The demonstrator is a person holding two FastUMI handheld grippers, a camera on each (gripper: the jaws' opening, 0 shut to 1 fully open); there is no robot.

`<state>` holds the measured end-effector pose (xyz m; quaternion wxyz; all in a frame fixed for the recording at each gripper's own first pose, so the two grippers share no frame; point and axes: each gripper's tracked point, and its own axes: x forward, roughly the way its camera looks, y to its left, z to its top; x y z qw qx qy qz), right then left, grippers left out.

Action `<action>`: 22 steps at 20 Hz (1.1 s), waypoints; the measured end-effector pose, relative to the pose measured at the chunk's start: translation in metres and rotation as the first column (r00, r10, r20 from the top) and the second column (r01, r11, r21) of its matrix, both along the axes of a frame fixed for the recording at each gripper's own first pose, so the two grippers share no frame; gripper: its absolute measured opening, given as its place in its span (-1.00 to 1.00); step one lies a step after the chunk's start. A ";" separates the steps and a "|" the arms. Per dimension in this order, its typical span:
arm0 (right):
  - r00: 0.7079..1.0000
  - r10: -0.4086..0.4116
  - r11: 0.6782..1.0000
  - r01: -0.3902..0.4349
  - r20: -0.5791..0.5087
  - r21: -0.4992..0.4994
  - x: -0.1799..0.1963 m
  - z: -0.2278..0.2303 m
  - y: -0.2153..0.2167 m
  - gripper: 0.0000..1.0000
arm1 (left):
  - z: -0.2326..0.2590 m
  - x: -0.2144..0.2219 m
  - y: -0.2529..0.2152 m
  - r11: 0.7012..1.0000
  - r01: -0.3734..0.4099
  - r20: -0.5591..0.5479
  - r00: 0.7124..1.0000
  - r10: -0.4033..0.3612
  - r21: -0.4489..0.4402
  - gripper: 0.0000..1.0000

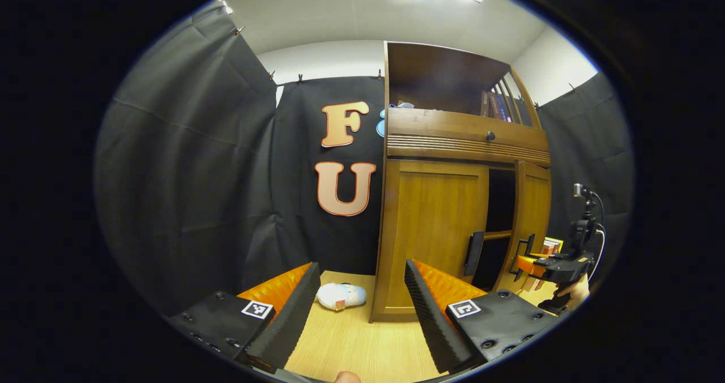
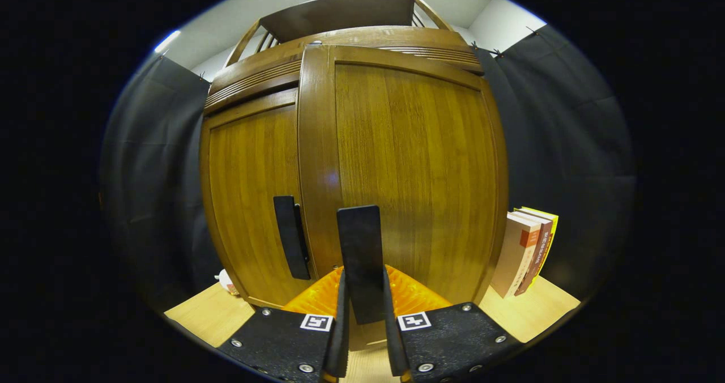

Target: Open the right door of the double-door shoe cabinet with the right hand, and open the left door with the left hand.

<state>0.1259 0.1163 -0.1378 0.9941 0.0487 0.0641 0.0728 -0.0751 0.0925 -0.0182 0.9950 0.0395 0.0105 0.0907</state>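
The right gripper [image 2: 362, 315] squeezes the tall handle [image 2: 359, 258] of the shoe cabinet's right door [image 2: 419, 162], one finger on each side. That door stands partly open on the cabinet [image 1: 453, 139]. The left door [image 1: 436, 224] sits closed beside it, and its handle [image 1: 473, 252] runs up and down too. The left gripper [image 1: 359, 309] is open and holds nothing. It is well apart from the cabinet, and the left door's handle lies ahead and a bit to its right.
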 end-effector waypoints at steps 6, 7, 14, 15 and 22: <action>1.000 -0.013 1.000 0.013 -0.001 -0.017 -0.037 0.007 -0.027 -0.48 | -0.001 -0.014 -0.012 1.000 0.019 0.000 1.000 -0.019 -0.006 0.99; 1.000 -0.020 1.000 0.020 0.001 -0.022 -0.044 0.007 -0.034 -0.48 | -0.002 -0.017 -0.014 1.000 0.023 -0.005 1.000 -0.023 -0.005 0.99; 0.997 -0.080 0.994 0.081 0.014 -0.068 -0.082 0.013 -0.072 -0.67 | -0.006 -0.026 -0.033 0.998 0.056 -0.011 0.998 -0.056 -0.006 0.94; 0.996 -0.086 0.994 0.087 0.015 -0.072 -0.086 0.014 -0.077 -0.70 | -0.007 -0.027 -0.038 0.998 0.063 -0.011 0.998 -0.063 -0.007 0.94; 0.993 -0.117 0.990 0.118 0.020 -0.071 -0.107 0.016 -0.114 -0.79 | -0.002 -0.033 -0.065 0.994 0.108 -0.005 0.994 -0.108 0.005 0.99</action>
